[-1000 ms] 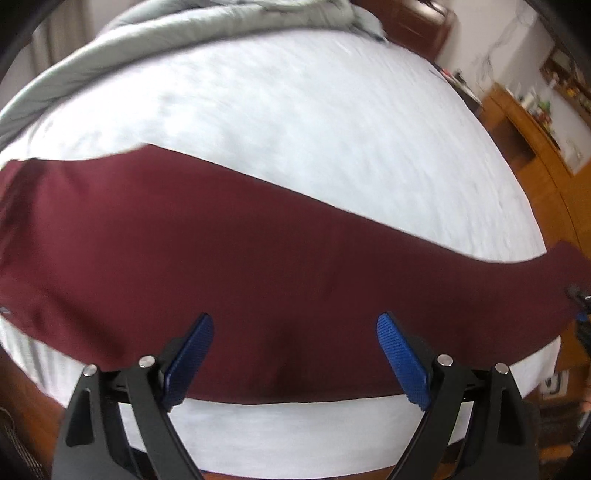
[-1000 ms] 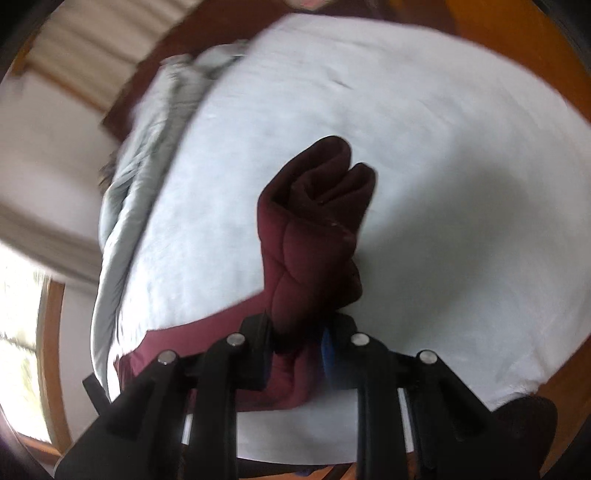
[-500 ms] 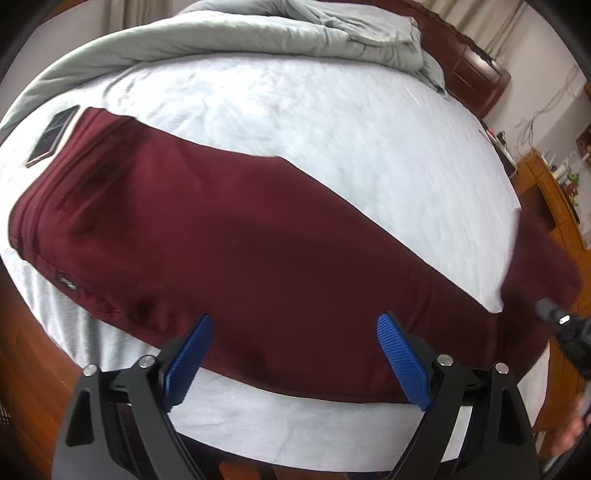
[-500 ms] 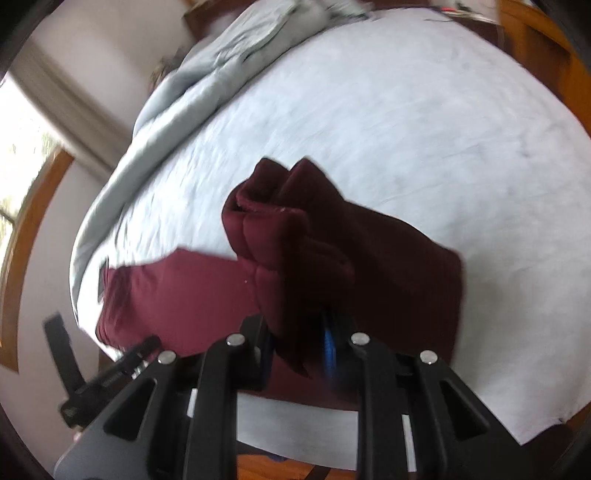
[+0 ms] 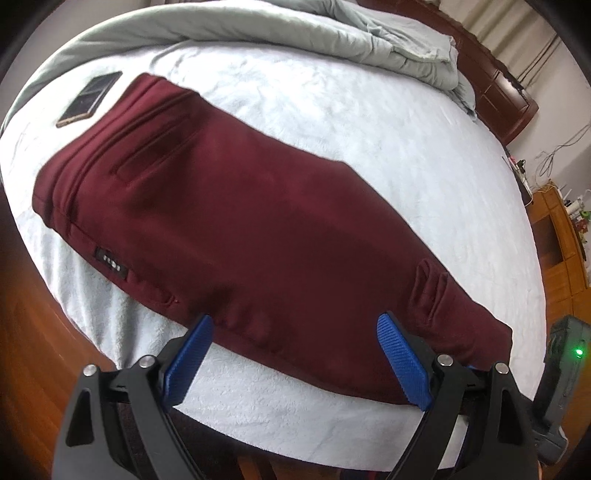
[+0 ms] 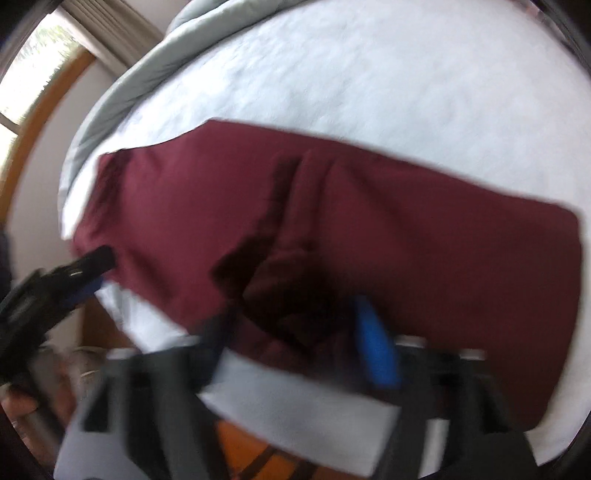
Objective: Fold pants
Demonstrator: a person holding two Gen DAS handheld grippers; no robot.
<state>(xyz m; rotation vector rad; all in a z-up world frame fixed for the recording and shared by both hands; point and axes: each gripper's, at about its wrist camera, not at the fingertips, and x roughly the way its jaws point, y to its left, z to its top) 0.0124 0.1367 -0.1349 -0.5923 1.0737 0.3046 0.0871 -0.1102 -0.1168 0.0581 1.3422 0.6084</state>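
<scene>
Maroon knit fabric — the folded pair of dark red pants point(image 5: 258, 229) — lies flat across the near part of the pale blue-white fleece bed cover point(image 5: 369, 122), one half laid over the other. On the pants, the waistband end sits at the far left in the left wrist view, with a slit pocket seam behind it and a small black woven label point(image 5: 110, 263) on the near edge. The cuff ends point(image 5: 430, 288) rest on top of the pants toward their right end, short of the fold that forms that end.

Just in front of the pants' near edge hovers the left tool point(image 5: 295, 360), its blue ribbed pads wide apart with nothing between them; the pants' edge shows in the gap, but neither pad touches it.

The right tool point(image 6: 295, 325) is at the pants' near edge in its own blurred view. Its jaws are opening — a bunched ridge of pants cloth point(image 6: 295, 295) sits between them, and the one blue pad point(image 6: 376, 350) that shows stands off the cloth.

Beyond the pants' waistband a dark rectangular phone point(image 5: 89, 99) lies on the bed cover, apart from the fabric. Farther behind the pants, a rumpled grey-green quilt point(image 5: 351, 33) is heaped along the bed's far side.
</scene>
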